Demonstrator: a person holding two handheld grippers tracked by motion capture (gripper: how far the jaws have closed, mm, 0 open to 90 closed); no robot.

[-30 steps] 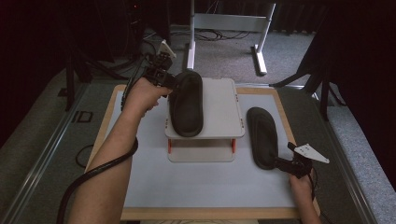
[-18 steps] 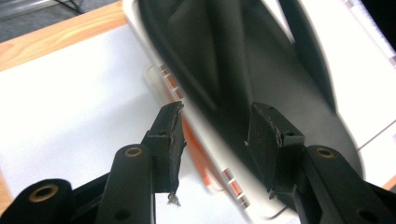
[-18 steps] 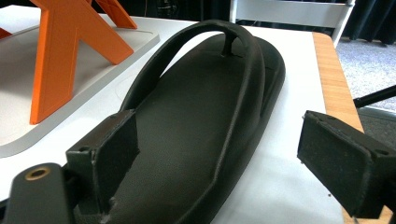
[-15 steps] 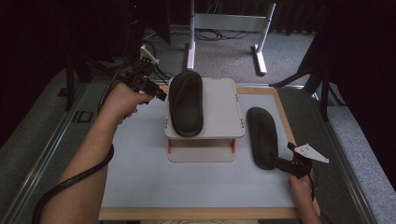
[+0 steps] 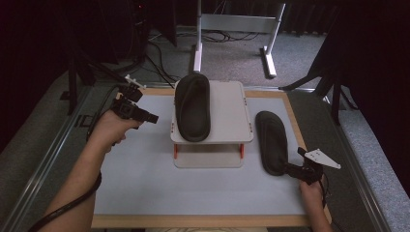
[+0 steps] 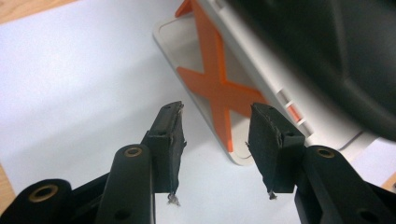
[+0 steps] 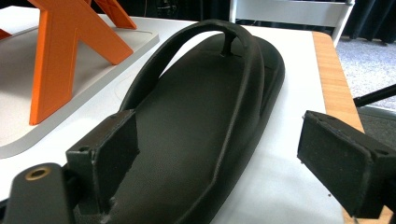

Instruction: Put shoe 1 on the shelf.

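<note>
The left gripper (image 5: 151,117) has drawn left of the rack (image 5: 227,104), jaws wide (flip-flop (image 5: 192,107) stowed); the right gripper (image 5: 291,169), wide, straddles the second flip-flop's (image 5: 271,141) heel.

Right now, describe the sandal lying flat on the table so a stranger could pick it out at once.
Start at the small white rack in the middle of the white tabletop. Just to its right, the flat sandal lies lengthwise directly on the tabletop, heel toward the right gripper. Its twin, the raised sandal, sits on the rack's top shelf instead.

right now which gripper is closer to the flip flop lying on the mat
Right. The right gripper sits at the heel of the flip flop, jaws open; the left gripper is beyond the rack.
</note>
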